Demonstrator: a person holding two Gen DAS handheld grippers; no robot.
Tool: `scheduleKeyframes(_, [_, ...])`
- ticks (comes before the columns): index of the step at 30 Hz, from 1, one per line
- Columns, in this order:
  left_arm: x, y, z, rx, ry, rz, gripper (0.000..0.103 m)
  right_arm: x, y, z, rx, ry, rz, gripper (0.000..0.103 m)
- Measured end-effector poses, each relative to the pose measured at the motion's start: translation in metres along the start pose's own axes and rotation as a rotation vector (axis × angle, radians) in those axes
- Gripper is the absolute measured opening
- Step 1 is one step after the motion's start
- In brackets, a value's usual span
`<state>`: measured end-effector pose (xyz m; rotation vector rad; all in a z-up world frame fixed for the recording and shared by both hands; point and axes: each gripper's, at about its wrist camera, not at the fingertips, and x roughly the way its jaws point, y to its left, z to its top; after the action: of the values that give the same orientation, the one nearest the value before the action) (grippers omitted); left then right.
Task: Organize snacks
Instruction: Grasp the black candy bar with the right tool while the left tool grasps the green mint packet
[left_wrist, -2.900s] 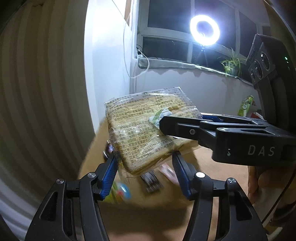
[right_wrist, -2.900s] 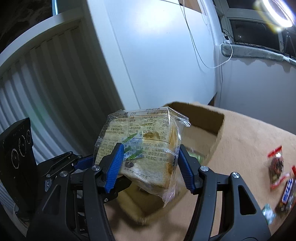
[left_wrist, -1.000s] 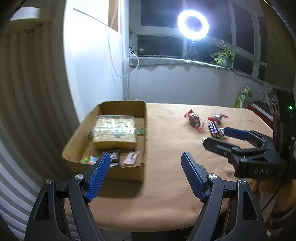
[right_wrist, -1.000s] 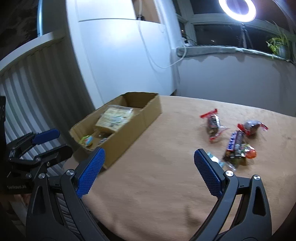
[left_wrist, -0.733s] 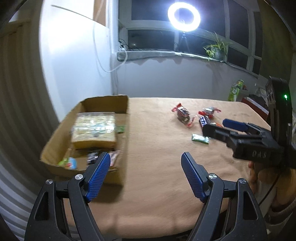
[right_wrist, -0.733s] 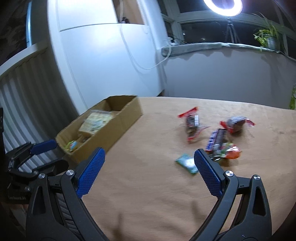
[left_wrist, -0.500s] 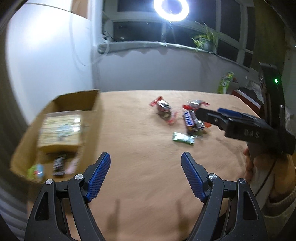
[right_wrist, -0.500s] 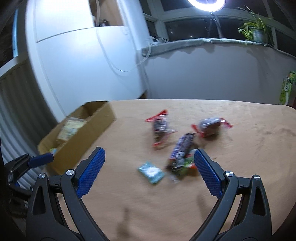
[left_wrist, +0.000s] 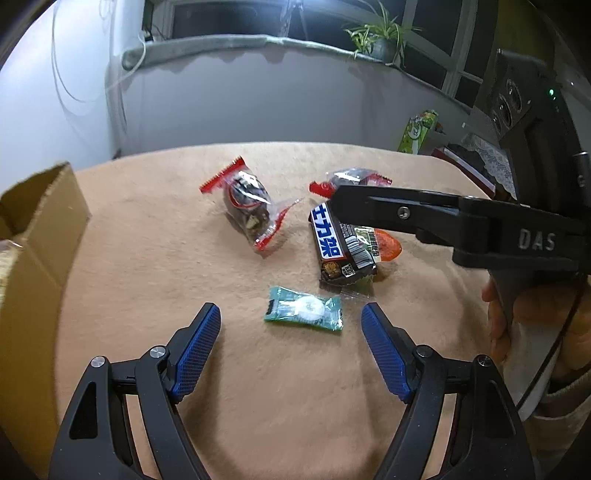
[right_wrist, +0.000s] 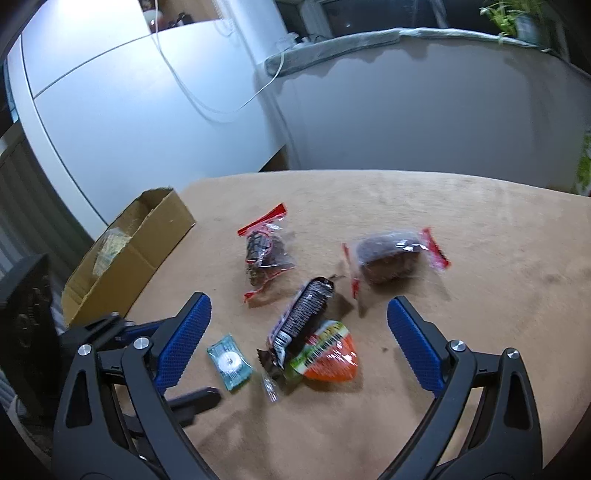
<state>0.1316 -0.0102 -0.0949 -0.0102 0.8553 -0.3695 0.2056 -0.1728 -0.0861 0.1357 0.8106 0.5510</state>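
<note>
Loose snacks lie on the tan table cloth (left_wrist: 155, 258). My left gripper (left_wrist: 291, 321) is open, and a small teal candy packet (left_wrist: 303, 308) (right_wrist: 229, 361) lies just ahead of its blue pads, untouched. Beyond it are a dark chocolate bar (left_wrist: 338, 245) (right_wrist: 301, 314), an orange packet (left_wrist: 386, 243) (right_wrist: 328, 356) and two red-edged clear bags (left_wrist: 248, 205) (right_wrist: 391, 258). My right gripper (right_wrist: 299, 314) is open above the chocolate bar and orange packet, holding nothing. In the left wrist view the right gripper (left_wrist: 338, 199) reaches in from the right over the chocolate bar.
A cardboard box (left_wrist: 33, 236) (right_wrist: 129, 251) with a bagged bread slice (right_wrist: 110, 247) inside stands at the table's left edge. A white cabinet (right_wrist: 147, 110) and grey wall lie behind. A green carton (left_wrist: 419, 131) stands at the far right. A hand (left_wrist: 528, 317) holds the right gripper.
Both grippers swung right and down from the box toward the loose snacks, which now fill the views. The bread slice held earlier now lies in the box. Both grippers stay open.
</note>
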Motion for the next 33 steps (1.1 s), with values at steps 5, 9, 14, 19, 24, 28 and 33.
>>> scheduleKeyframes(5, [0.007,0.001,-0.003,0.008,0.014,0.003,0.071,0.021,0.004,0.002,-0.021,0.058,0.047,0.08])
scheduleKeyframes(9, [0.01,-0.004,-0.002,0.034,0.015,0.026,0.051,0.031,0.003,0.003,-0.025,0.074,0.059,0.076])
scheduleKeyframes(14, [0.012,-0.008,-0.001,0.063,0.011,0.022,0.03,0.04,0.002,0.002,-0.02,0.085,0.062,0.036])
scheduleKeyframes(19, [0.015,-0.005,0.001,0.05,0.006,0.01,0.009,0.039,-0.001,-0.001,-0.008,0.072,0.068,0.024])
scheduleKeyframes(24, [0.015,-0.002,0.002,0.044,0.004,-0.001,0.008,0.033,-0.004,-0.001,-0.002,0.047,0.07,0.022])
scheduleKeyframes(28, [0.015,0.005,0.003,0.015,0.006,-0.029,0.008,0.03,-0.008,-0.001,0.011,0.029,0.067,0.021])
scheduleKeyframes(33, [0.012,0.013,0.003,-0.026,0.015,-0.103,0.034,0.028,-0.012,-0.001,0.032,0.017,0.072,0.021])
